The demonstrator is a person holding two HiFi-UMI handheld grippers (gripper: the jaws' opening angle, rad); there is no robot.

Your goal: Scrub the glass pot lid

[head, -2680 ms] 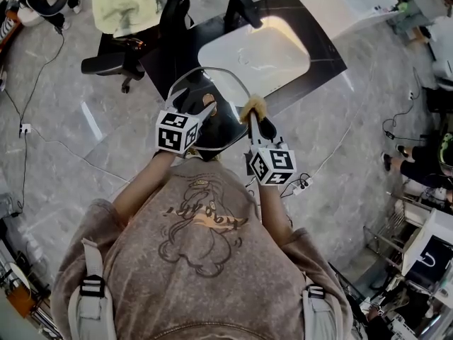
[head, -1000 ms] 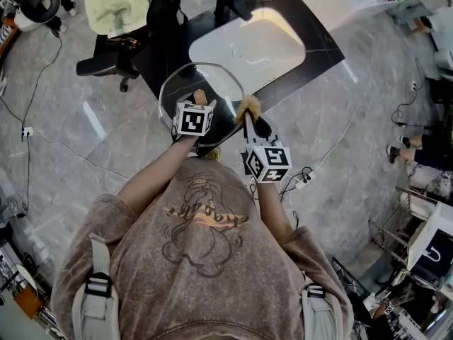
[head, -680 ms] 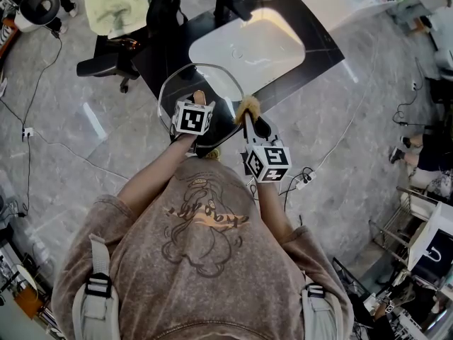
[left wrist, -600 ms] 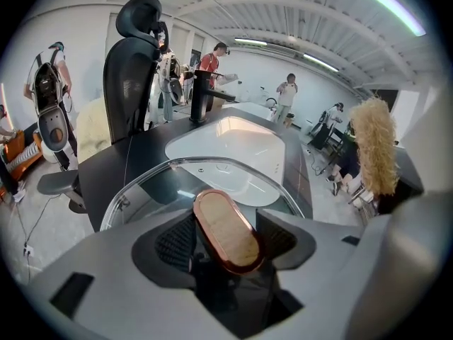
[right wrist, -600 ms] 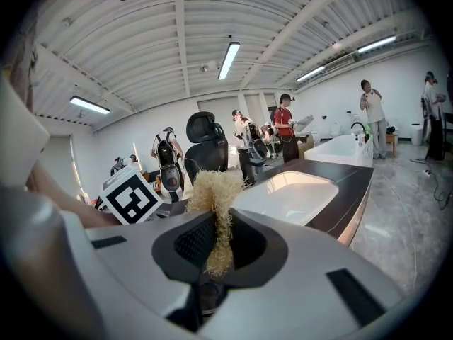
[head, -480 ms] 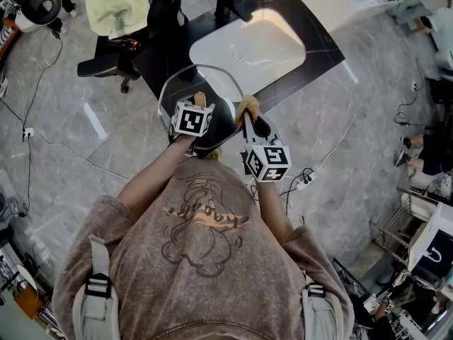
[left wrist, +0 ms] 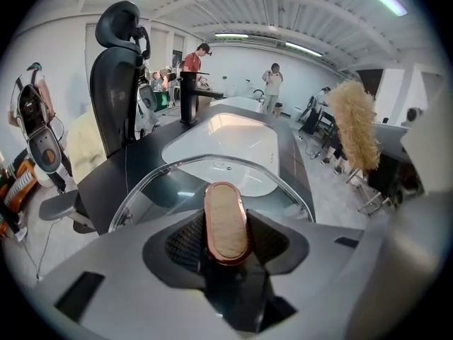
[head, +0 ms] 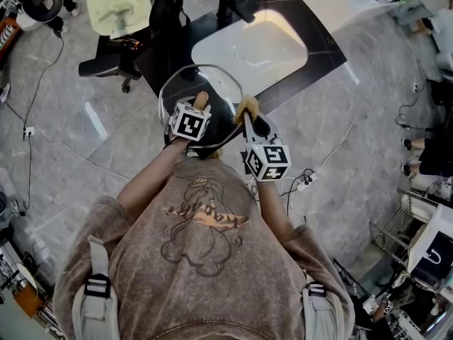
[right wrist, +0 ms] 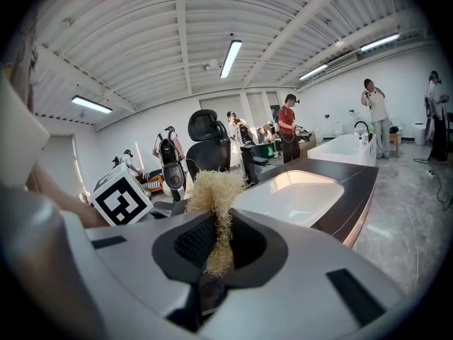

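The glass pot lid (head: 207, 83) is a clear dome with a metal rim and an oblong wooden handle (head: 201, 100). It hangs over the near corner of the black counter (head: 322, 48). My left gripper (head: 199, 106) comes at it from below. In the left gripper view the handle (left wrist: 226, 222) stands between the dark pads, which touch both its sides. These jaws have just been closing on it. My right gripper (head: 253, 121) is shut on a straw-coloured fibre scrubber (head: 247, 106), just right of the lid's rim. The scrubber (right wrist: 213, 190) sticks up between its jaws.
A white sink basin (head: 252, 47) is set in the counter, with a black faucet (head: 237, 3) behind it. A black office chair (head: 120, 57) with a pale green cloth (head: 119, 3) stands to the left. Cables and a power strip (head: 303, 183) lie on the grey floor.
The left gripper's marker cube has rolled a little and shifted slightly left at the lid's handle. The lid and the right gripper with the scrubber have stayed put.
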